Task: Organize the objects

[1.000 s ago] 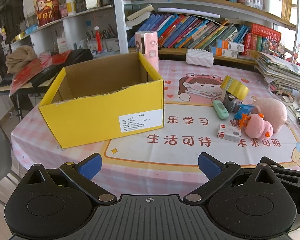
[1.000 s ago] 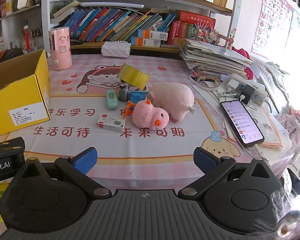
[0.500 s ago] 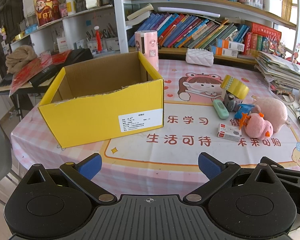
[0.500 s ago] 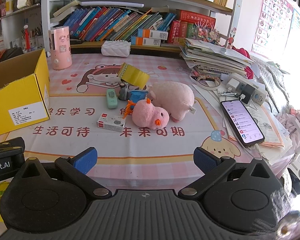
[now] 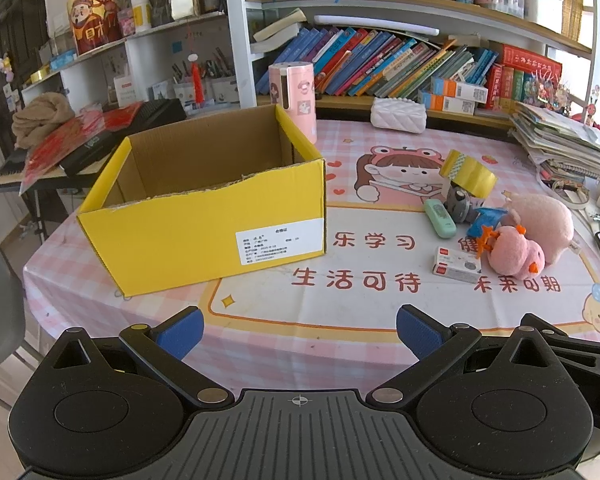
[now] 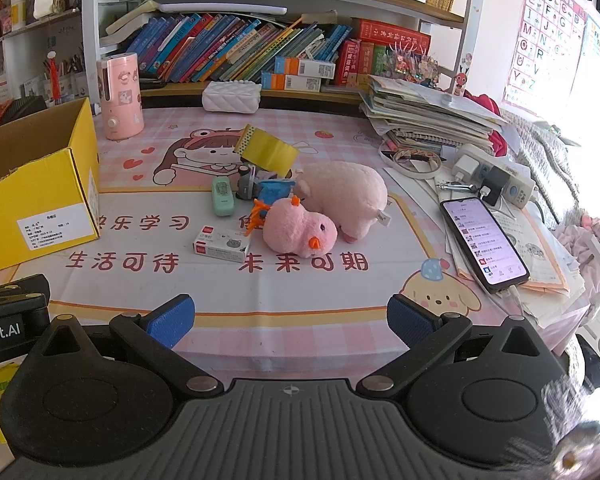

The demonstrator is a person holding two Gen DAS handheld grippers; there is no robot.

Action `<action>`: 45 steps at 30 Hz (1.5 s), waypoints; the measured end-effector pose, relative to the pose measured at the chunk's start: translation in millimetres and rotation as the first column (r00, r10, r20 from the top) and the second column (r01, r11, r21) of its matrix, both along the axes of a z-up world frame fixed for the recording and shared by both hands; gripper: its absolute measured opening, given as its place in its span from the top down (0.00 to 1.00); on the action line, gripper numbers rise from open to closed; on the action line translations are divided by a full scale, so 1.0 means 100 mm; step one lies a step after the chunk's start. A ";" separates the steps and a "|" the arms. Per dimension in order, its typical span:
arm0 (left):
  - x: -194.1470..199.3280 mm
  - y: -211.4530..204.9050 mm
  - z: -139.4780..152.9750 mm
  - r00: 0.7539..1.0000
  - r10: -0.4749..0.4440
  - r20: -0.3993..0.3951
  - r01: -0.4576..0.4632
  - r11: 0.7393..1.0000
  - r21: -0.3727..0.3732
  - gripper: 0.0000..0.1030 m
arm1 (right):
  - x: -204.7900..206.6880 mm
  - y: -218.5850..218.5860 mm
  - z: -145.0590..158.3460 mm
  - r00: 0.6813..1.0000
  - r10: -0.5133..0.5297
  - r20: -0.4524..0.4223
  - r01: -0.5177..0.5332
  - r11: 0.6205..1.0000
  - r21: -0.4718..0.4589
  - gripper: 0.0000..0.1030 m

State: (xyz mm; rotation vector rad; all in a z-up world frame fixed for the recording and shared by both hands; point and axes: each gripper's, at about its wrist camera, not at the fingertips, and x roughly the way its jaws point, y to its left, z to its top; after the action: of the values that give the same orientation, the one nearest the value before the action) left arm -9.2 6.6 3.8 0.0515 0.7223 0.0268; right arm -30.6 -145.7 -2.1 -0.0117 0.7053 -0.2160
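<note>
Only the right view shows the phone (image 6: 485, 241); both claws (image 5: 299, 330) (image 6: 290, 318) gape, holding nothing.

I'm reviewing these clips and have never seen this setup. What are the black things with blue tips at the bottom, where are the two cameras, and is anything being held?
Those are two handheld grippers, no robot arm; each carries a camera looking forward along its two blue-padded fingers. One picture is from the left gripper, the other from the right gripper. Both are open and hold nothing. On the table sit an open yellow box, a pink chick plush, a larger pink plush, a yellow tape roll, a small white box and a phone.
</note>
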 end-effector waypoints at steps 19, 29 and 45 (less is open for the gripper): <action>-0.02 -0.04 0.00 1.000 0.003 -0.006 -0.003 1.000 0.001 0.00 | 0.01 -0.07 -0.07 1.000 -0.001 -0.005 0.001 1.000 0.013 0.00; -0.02 -0.04 0.00 1.000 0.003 -0.006 -0.003 1.000 0.000 0.00 | 0.02 -0.05 -0.05 1.000 -0.002 -0.007 0.002 1.000 0.013 0.00; 0.05 0.02 -0.03 1.000 -0.006 -0.022 0.005 1.000 -0.019 0.00 | 0.07 -0.02 -0.07 1.000 -0.003 -0.016 0.003 1.000 0.014 0.00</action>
State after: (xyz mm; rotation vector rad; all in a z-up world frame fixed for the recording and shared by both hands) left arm -4.5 8.2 0.5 0.0356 0.7442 0.0143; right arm -24.0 -147.6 -9.0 0.0006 0.7231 -0.2144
